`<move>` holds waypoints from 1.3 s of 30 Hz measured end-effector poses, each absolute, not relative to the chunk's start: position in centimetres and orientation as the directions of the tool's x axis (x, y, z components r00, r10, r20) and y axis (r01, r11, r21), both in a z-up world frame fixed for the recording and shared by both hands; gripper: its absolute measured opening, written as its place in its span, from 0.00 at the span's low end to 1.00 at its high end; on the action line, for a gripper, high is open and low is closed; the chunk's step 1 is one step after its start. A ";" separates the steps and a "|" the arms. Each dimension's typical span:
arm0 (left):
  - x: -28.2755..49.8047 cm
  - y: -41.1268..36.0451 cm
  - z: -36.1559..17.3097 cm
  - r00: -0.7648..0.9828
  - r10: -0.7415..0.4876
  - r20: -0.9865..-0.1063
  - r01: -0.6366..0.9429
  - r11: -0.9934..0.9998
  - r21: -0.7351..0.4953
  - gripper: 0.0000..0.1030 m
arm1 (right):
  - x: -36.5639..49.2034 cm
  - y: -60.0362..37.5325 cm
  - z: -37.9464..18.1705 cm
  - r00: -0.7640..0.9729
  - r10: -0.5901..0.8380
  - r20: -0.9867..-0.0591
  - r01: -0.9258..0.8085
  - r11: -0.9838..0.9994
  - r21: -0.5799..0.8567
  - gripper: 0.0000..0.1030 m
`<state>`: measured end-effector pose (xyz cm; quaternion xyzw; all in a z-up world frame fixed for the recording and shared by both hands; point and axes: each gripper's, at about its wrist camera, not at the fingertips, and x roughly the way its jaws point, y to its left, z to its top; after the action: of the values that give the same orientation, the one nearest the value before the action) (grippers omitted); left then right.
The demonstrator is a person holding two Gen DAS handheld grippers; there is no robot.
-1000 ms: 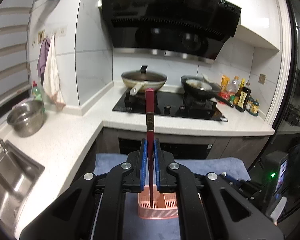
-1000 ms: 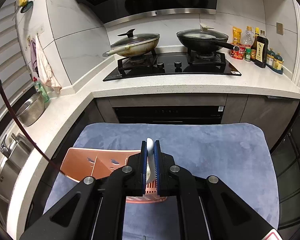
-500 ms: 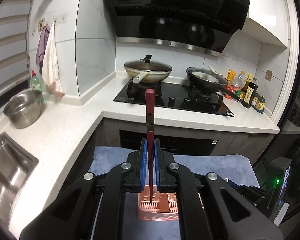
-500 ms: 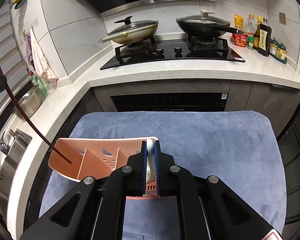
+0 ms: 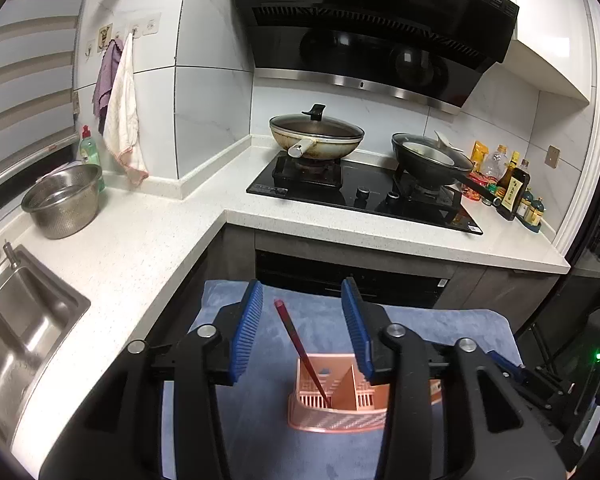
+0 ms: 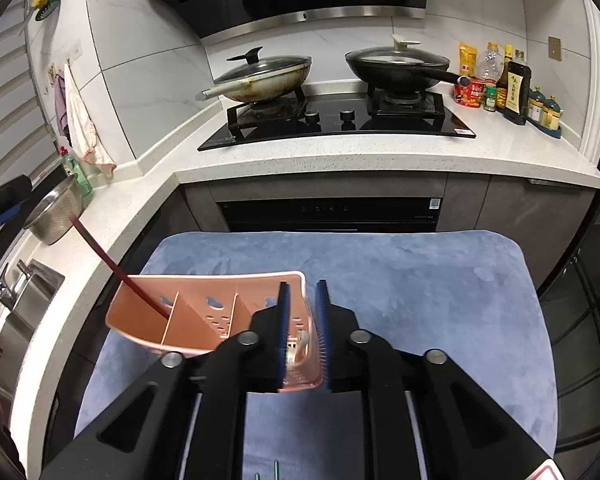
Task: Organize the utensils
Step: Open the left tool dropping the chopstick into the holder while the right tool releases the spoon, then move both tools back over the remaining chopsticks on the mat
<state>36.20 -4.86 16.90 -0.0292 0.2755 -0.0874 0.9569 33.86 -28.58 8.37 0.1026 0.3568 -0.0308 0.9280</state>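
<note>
Left gripper (image 5: 302,330): its blue-padded jaws have just been opening and now stand wide apart; the chopstick rises between them but touches neither pad.
Dark red chopstick (image 5: 300,352): it leans to the left, its lower end inside the end compartment of the holder, its upper end free.
Pink plastic slotted utensil holder (image 6: 188,312): it stands on the blue-grey fleece mat (image 6: 420,280), with partitions inside.
Right gripper (image 6: 303,330): its jaws have just been opening a little; they stand narrowly apart over the right end compartment of the holder.
White spoon (image 6: 300,342): it lies between the right pads, in that right compartment; I cannot tell if a pad touches it.
</note>
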 end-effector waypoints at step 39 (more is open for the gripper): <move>11.4 1.0 -1.3 0.614 -0.104 -0.782 0.114 0.993 -0.042 0.48 | 2.5 -21.4 -4.2 0.580 -0.075 -0.811 0.175 0.984 0.034 0.41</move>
<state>11.43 1.04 -1.32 0.0061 0.4349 -0.0606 0.8984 2.51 -21.44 -4.23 0.0549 0.4527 -0.0704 0.8872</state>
